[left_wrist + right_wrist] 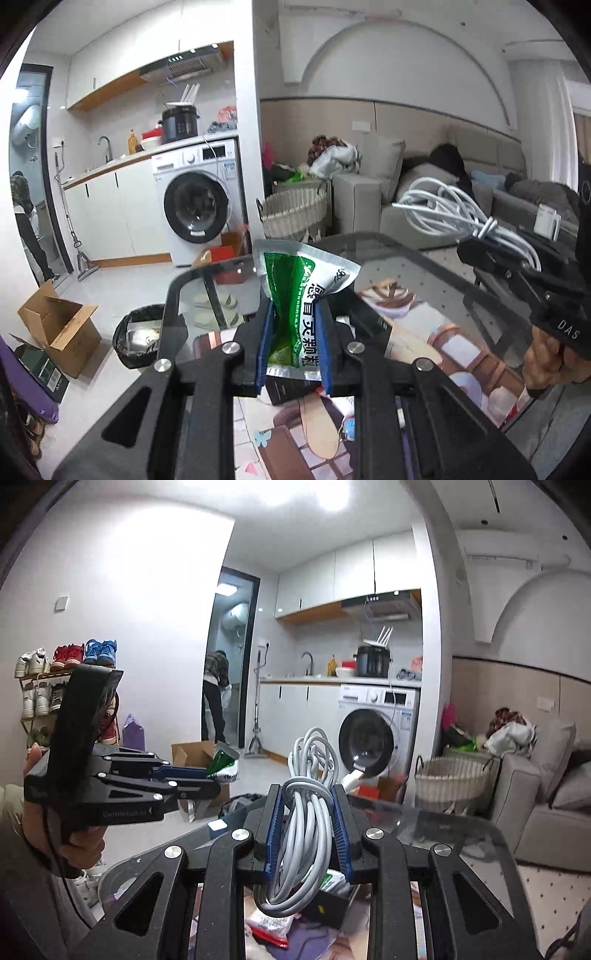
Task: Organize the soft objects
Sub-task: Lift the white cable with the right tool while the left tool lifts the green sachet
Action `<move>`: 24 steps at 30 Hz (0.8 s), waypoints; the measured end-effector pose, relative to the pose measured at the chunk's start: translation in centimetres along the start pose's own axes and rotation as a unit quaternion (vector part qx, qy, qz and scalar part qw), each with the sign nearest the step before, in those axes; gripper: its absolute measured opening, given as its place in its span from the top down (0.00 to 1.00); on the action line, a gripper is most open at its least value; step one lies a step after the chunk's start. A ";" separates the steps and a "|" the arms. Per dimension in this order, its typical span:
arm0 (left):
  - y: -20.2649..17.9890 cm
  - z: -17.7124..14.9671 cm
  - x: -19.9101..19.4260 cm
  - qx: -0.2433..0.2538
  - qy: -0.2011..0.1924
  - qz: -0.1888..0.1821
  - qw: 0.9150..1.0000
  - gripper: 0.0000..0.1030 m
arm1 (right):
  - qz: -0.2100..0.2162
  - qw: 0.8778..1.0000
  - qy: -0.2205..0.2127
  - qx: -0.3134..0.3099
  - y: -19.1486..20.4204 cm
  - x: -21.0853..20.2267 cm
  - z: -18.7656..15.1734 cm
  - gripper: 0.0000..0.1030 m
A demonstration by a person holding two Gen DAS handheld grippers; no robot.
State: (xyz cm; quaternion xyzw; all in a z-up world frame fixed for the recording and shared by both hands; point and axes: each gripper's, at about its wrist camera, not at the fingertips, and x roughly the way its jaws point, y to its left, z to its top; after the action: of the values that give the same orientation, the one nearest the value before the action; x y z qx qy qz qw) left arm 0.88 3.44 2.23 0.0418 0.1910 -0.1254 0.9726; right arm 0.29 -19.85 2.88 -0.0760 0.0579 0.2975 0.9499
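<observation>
Left gripper [293,332] near level, jaws clamping green sachet [301,291]; right gripper [308,830] likewise (jaws grasping white cable bundle [308,812]).

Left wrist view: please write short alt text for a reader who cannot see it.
The left hand-held gripper is shut on a green foil sachet above a glass table. At the right, the right hand-held gripper holds a coiled white cable. A washing machine stands behind.

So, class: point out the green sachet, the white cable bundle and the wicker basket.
green sachet [295,295], left wrist view, printed front.
white cable bundle [308,823], right wrist view, middle strands.
wicker basket [295,210], left wrist view, woven wall.
</observation>
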 end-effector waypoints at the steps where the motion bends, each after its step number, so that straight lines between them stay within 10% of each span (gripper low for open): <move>1: 0.0 0.1 -0.2 0.000 -0.003 -0.001 1.000 0.81 | -0.003 1.000 -0.005 0.003 -0.1 -0.2 0.1 0.75; 24: 0.9 3.3 3.5 -0.049 -0.019 -0.004 0.999 0.81 | -0.023 0.999 -0.005 0.037 -1.2 3.8 2.5 0.75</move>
State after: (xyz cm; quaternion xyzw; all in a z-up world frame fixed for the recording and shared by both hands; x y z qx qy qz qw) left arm 5.43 3.10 4.00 -0.0090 0.1785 -0.1211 0.9764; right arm 4.26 -18.29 4.88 -0.0407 0.0620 0.2735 0.9590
